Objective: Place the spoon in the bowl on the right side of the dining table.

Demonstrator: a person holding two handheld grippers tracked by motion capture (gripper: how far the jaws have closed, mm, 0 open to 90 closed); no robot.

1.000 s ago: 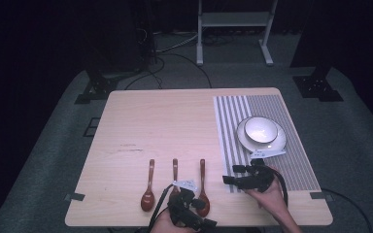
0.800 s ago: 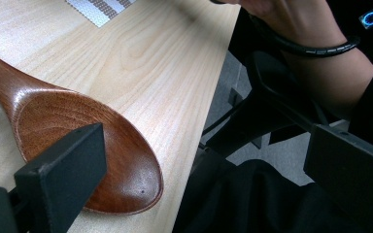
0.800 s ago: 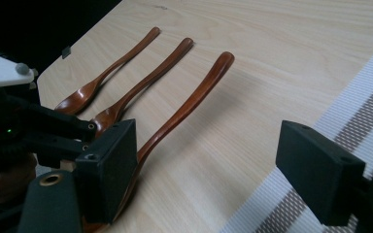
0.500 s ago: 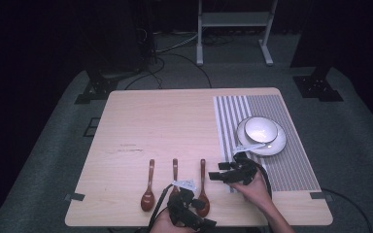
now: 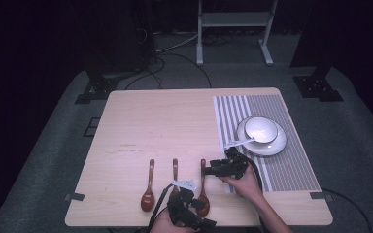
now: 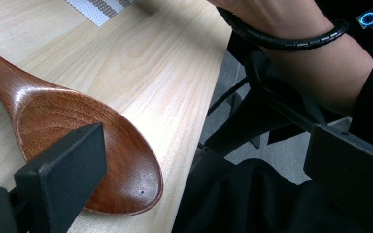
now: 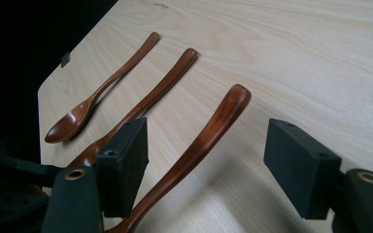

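The right gripper (image 7: 206,170) – jaws just closing, not yet gripping – straddles the handle of the rightmost spoon (image 7: 209,133), which lies flat on the table (image 5: 165,121) – lifting remains, I'd judge.

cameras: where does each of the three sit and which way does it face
High view: above the person's side, looking forward and down on the table; both hands show, with left gripper and right gripper.
Left gripper view: low by the near table edge, looking across a spoon bowl at the person's right forearm; its jaws stand apart.
Right gripper view: just above the table, looking along the three spoons; its jaws straddle the nearest spoon, not touching.
Shared: that same spoon shows in all three.
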